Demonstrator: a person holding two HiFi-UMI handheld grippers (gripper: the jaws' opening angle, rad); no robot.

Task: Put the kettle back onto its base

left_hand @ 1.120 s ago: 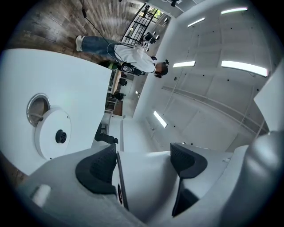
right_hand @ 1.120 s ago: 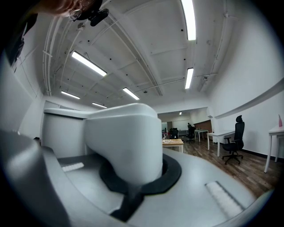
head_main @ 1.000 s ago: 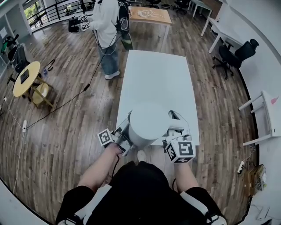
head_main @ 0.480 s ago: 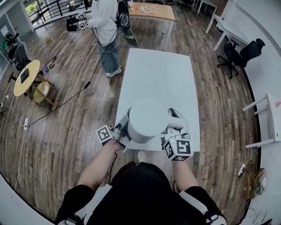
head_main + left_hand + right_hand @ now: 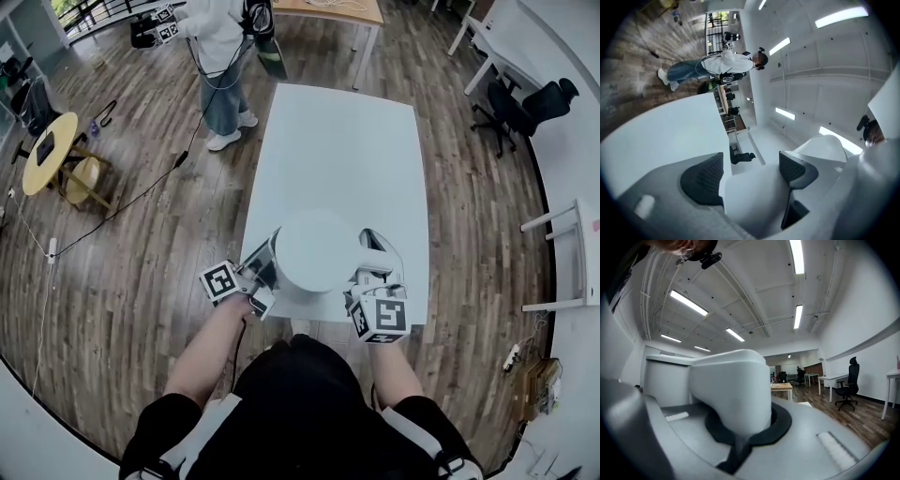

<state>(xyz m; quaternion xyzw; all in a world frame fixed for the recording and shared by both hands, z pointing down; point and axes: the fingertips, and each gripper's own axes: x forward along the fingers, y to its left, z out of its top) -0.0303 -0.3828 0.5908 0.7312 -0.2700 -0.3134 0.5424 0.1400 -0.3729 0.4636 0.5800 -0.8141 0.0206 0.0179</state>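
A white kettle [image 5: 314,251] hangs over the near end of the white table [image 5: 337,141], carried between both grippers. My right gripper [image 5: 373,272] is at its right side, shut on the kettle's thick white handle [image 5: 731,390], which fills the dark pads in the right gripper view. My left gripper [image 5: 262,278] is at the kettle's left side. In the left gripper view a white part of the kettle [image 5: 754,197] sits between the two dark pads [image 5: 703,178] and touches both. The kettle's base shows in no view; the kettle hides the table under it.
A person [image 5: 220,56] with grippers stands on the wooden floor by the table's far left corner. A round yellow side table [image 5: 47,155] is at the left and a black office chair [image 5: 530,103] at the right. A cable [image 5: 141,211] runs across the floor.
Both grippers have sunk a little with the kettle, which looks slightly smaller from above. The left gripper has rolled somewhat. Both grips are unchanged.
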